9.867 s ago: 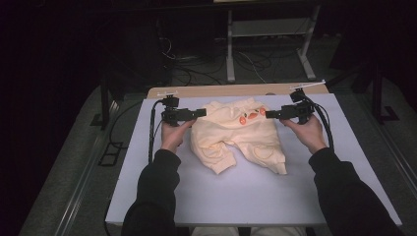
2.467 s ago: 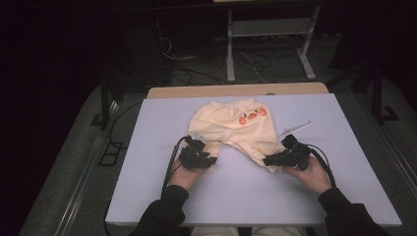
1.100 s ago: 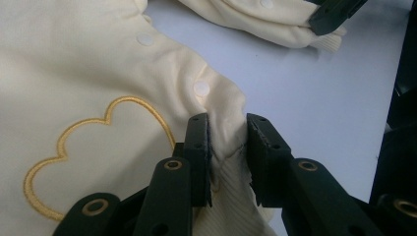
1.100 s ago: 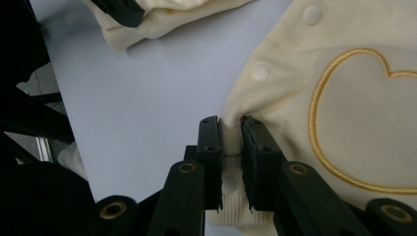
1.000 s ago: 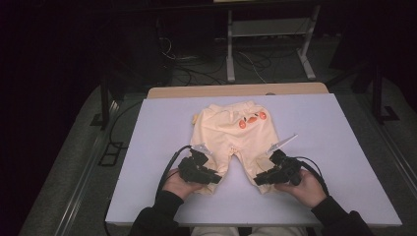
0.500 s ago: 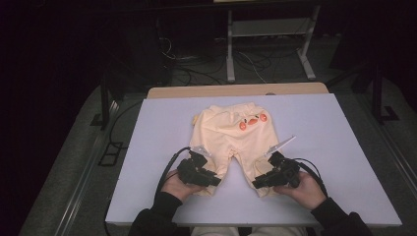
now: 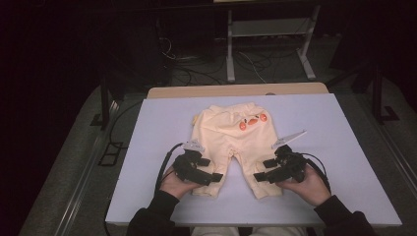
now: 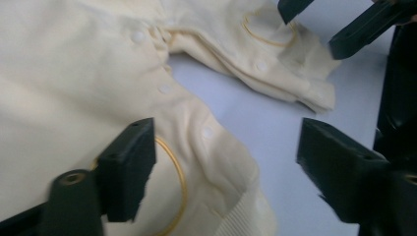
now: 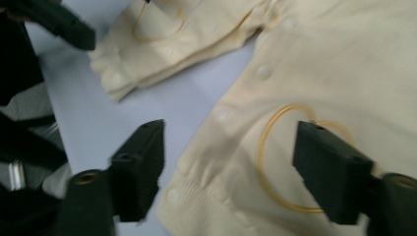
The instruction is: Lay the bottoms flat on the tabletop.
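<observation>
The left hand-held gripper is seen low on the surface, at about 7 o'clock from the middle of the surface. Its two black jaws are spread wide apart. One jaw is seen over the cuff end of a trouser leg, and the other jaw is over bare surface just beside that leg. Nothing is pinched between them. It is held by the person's left hand.

The right hand-held gripper is seen at about 5 o'clock from the middle of the surface. Its jaws are spread wide apart too. One jaw is over the other trouser leg, close to a thin orange ring that is drawn on the cloth, and the other jaw is over bare surface. Nothing is pinched here either. It is held by the person's right hand.

Between the two hand-held grippers, a pair of small pale yellow baby trousers is laid flat on the surface. The waist is turned to 12 o'clock and the two legs are turned to 6 o'clock. The leg ends are ribbed. Small round snaps are seen along the inner edge of the legs. Orange marks are seen on the cloth near the waist, at about 1 o'clock from the middle of the trousers.
</observation>
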The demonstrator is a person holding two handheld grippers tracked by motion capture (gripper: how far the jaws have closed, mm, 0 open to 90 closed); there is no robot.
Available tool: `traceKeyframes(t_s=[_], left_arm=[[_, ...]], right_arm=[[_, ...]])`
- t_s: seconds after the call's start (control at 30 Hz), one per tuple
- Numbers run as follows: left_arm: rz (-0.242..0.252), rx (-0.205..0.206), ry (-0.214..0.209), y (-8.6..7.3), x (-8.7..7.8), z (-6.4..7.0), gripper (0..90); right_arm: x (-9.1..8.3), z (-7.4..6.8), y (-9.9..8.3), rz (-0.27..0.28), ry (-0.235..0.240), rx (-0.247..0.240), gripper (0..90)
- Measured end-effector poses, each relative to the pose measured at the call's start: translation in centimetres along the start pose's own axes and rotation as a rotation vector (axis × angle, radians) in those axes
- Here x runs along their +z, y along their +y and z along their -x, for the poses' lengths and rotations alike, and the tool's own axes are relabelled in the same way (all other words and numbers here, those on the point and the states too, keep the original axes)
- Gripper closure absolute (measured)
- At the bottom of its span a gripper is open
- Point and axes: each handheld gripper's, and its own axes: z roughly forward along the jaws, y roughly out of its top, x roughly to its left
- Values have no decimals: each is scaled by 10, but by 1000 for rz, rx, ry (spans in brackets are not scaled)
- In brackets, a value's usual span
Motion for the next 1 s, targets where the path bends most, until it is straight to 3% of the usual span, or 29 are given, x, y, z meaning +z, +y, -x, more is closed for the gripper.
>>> traceKeyframes(t_s=[0.07,0.13,0.27,0.43,0.7,1.0], left_arm=[[24,-5,13,1,-1,-3,90],[34,-15,16,2,-2,-5,0],[64,-5,35,1,-4,-7,0],[109,0,70,0,-12,-7,0],[128,12,110,-10,-23,-10,0],[172,-1,123,-22,-32,-13,0]], right_arm=[[-8,4,3,49,-13,13,141],[-15,8,6,91,-15,16,117],[-24,10,7,144,-46,23,7],[-34,12,3,182,-85,15,0],[-50,18,-12,213,-120,42,0],[-58,24,-33,232,-147,77,0]])
